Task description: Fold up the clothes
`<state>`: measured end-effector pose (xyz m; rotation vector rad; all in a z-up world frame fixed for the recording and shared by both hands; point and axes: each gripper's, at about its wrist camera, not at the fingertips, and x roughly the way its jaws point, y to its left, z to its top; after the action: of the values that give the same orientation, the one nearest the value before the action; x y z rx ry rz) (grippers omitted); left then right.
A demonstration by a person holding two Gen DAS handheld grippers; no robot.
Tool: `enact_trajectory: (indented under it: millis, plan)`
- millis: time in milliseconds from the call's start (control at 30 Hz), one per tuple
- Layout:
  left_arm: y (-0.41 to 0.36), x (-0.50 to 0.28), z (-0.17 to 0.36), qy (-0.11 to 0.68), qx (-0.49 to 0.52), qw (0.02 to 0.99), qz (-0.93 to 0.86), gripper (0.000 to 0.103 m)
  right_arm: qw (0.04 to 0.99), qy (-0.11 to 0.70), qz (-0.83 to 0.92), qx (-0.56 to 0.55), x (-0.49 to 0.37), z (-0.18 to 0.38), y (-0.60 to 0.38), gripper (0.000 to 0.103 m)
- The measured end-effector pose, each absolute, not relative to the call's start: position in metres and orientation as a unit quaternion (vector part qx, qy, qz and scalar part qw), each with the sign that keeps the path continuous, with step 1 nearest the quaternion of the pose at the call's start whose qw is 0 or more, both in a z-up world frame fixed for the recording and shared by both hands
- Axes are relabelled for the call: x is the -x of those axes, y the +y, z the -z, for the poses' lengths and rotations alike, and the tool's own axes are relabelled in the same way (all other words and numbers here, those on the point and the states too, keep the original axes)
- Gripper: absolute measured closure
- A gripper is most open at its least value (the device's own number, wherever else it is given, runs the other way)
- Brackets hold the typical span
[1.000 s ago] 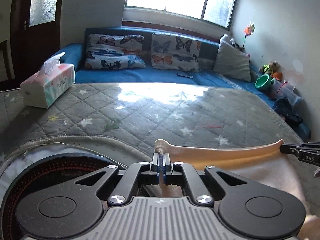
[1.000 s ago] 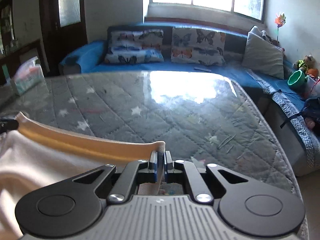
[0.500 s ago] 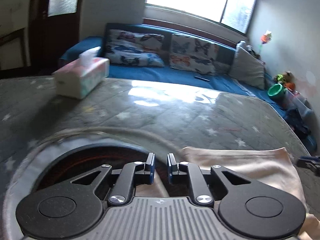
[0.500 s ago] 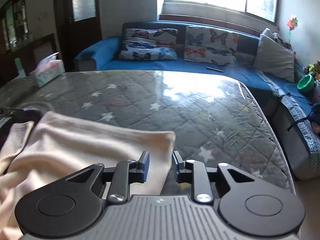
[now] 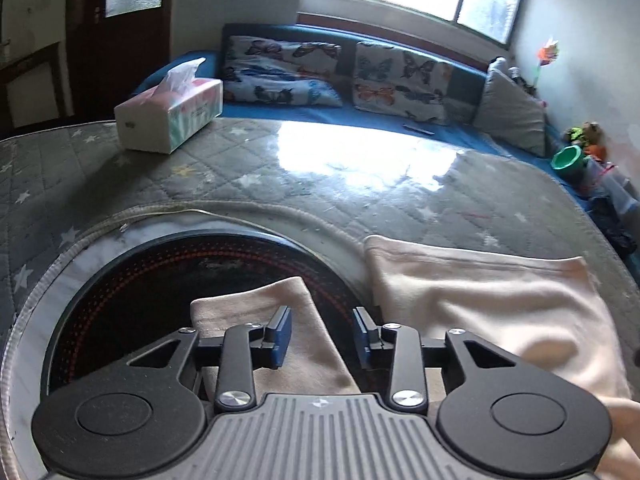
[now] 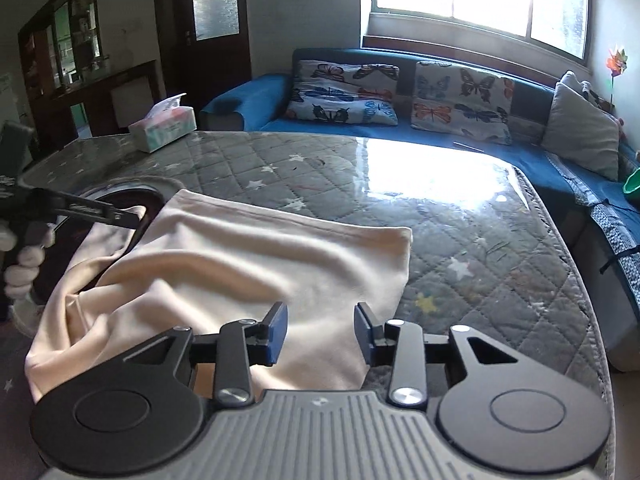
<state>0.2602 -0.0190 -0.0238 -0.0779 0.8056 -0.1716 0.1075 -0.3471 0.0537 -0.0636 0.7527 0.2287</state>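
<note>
A cream garment (image 5: 480,304) lies folded over on the grey quilted table (image 5: 280,176), one flap (image 5: 276,300) reaching onto a black round inset. My left gripper (image 5: 322,336) hovers over that flap, its jaws opening with nothing pressed between the pads. In the right wrist view the same garment (image 6: 260,264) spreads from the centre to the left. My right gripper (image 6: 320,332) hangs above its near right corner, jaws also opening, and the pads do not touch the cloth. The left gripper (image 6: 100,212) shows at the far left in a gloved hand (image 6: 20,264).
A tissue box (image 5: 168,116) stands at the table's far left corner. The black round inset (image 5: 140,288) sits in the table's left part. Behind the table runs a blue sofa (image 6: 440,136) with butterfly cushions. The table's edge (image 6: 580,280) drops off at the right.
Both grippers were shut on the garment's raised edge, stretched between them. They opened, the edge dropped flat onto the table, and both pulled back from it.
</note>
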Motion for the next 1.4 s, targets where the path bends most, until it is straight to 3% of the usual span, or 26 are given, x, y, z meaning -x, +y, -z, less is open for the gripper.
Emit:
enact_trajectory:
  millis: [200,233,333,700,1133,1233,1300,1400]
  plan:
    - [-0.022,-0.265,0.027,0.389,0.032,0.918,0.063,0.071,0.921,0.371,-0.118,0.029,-0.1,-0.048,-0.344,0.065]
    - [-0.023,-0.266,0.027,0.388,0.024,0.92,0.058,0.083,0.92,0.372,-0.117,0.027,-0.099,-0.047,-0.344,0.065]
    - [-0.017,-0.266,0.028,0.385,0.024,0.921,0.051,0.099,0.919,0.375,-0.115,0.024,-0.095,-0.044,-0.345,0.065]
    - [0.07,-0.205,-0.012,0.307,0.157,0.939,0.014,0.101,0.915,0.375,-0.148,0.026,-0.061,-0.051,-0.337,0.062]
    - [0.137,-0.108,-0.021,0.252,0.216,0.943,-0.024,0.101,0.865,0.361,-0.335,0.092,-0.001,-0.059,-0.245,0.06]
    - [0.141,-0.099,-0.02,0.246,0.223,0.943,-0.025,0.101,0.855,0.375,-0.336,0.124,0.005,-0.042,-0.225,0.067]
    - [0.144,-0.097,-0.022,0.243,0.226,0.943,-0.023,0.101,0.85,0.383,-0.337,0.131,0.007,-0.035,-0.22,0.095]
    - [0.146,-0.092,-0.028,0.223,0.22,0.95,-0.012,0.101,0.842,0.392,-0.348,0.127,0.01,-0.034,-0.221,0.098]
